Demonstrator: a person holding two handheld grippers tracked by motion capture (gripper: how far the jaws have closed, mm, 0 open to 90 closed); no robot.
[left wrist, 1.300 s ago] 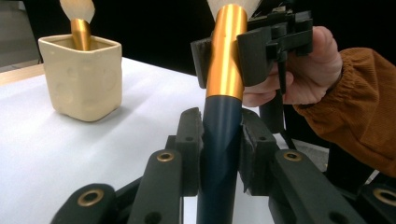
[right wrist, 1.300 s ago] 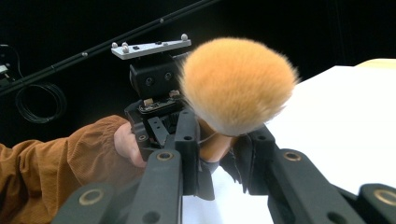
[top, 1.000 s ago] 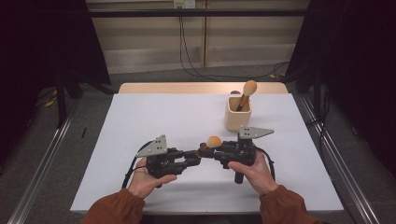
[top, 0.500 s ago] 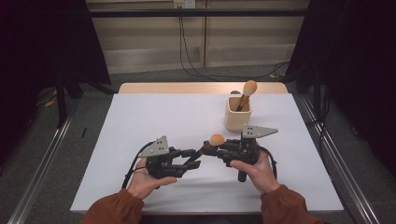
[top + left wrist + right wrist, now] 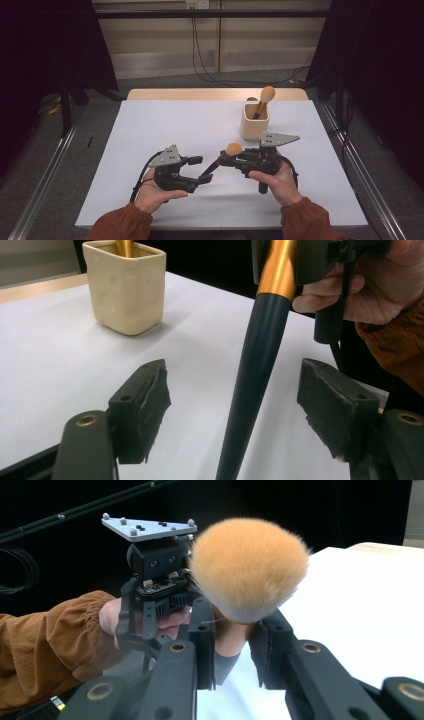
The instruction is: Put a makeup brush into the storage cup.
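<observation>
I count one white table (image 5: 165,125), and on it one cream holder cup (image 5: 254,121), which I take as my landmark. One makeup brush (image 5: 266,96) stands tilted inside that cup, its orange head poking above the rim. A second makeup brush (image 5: 231,152) is off the table, in front of the cup on my side and a little to its left; so two brushes in all.

I carry two grippers. My right gripper (image 5: 231,645), in front of the cup, is clamped tight on the second brush just under its fluffy orange head, near the gold collar. The dark handle runs down and away from the cup toward my left gripper (image 5: 235,400), which sits farthest from the cup. Its jaws have just been opening: the handle passes between the two pads, and neither pad touches it.
</observation>
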